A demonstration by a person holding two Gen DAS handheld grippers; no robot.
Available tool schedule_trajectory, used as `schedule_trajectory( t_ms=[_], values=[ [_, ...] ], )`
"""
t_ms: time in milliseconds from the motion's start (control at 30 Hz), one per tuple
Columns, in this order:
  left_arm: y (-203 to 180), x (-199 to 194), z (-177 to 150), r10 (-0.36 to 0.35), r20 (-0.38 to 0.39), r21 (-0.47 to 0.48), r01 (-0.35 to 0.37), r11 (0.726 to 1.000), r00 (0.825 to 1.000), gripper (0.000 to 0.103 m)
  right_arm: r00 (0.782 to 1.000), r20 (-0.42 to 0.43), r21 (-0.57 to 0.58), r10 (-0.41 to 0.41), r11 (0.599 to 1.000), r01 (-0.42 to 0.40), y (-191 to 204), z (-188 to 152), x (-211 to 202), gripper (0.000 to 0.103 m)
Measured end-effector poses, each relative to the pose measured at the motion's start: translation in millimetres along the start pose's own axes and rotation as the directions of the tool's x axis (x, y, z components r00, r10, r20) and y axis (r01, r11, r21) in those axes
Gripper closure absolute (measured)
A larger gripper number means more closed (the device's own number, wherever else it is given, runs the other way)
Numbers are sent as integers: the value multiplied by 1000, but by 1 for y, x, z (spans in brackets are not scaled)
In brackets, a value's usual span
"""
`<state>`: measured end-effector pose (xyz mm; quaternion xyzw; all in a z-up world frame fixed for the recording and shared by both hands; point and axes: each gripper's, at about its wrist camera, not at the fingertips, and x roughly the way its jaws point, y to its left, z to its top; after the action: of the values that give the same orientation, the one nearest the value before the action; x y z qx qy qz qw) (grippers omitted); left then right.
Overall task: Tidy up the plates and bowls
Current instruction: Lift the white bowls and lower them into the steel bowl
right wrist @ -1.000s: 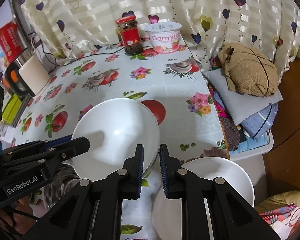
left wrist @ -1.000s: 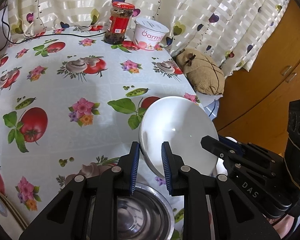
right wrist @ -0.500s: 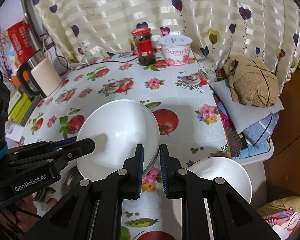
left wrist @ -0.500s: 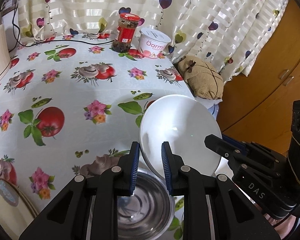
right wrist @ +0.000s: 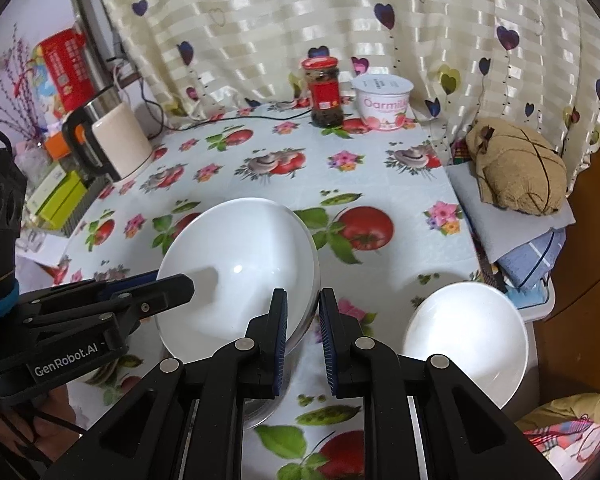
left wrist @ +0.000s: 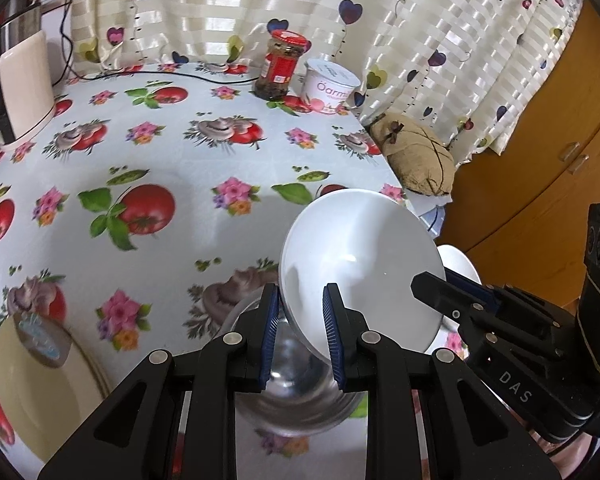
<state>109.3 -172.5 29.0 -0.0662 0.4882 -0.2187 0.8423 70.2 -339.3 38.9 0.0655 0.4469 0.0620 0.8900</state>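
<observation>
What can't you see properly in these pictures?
- Steel bowl, left wrist view: the left gripper and the white bowl cover much of it.
- Cream plate, left wrist view: blurred, cut off by the picture's edge.
- Second bowl, left wrist view: mostly behind the white bowl.

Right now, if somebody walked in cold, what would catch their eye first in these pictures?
First, the white bowl held tilted above the table, gripped at opposite rims by the left claw and the right claw. Next, the loud tablecloth printed with tomatoes and flowers. A steel bowl sits directly under the held one, and a second white bowl rests near the table's right edge.
</observation>
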Motion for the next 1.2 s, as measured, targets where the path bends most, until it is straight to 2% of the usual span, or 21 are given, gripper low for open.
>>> schedule_trajectory(
  t_ms=[367, 1200],
  values=[
    [18, -1, -19, 18, -42, -30, -19, 999, 999, 79, 999, -45, -22, 23, 999, -24, 22, -18, 6, 87],
    [24, 19, -35, 43, -126, -32, -48, 998, 991, 79, 989, -141, -11, 39, 999, -41, 20, -39, 30, 87]
  ],
)
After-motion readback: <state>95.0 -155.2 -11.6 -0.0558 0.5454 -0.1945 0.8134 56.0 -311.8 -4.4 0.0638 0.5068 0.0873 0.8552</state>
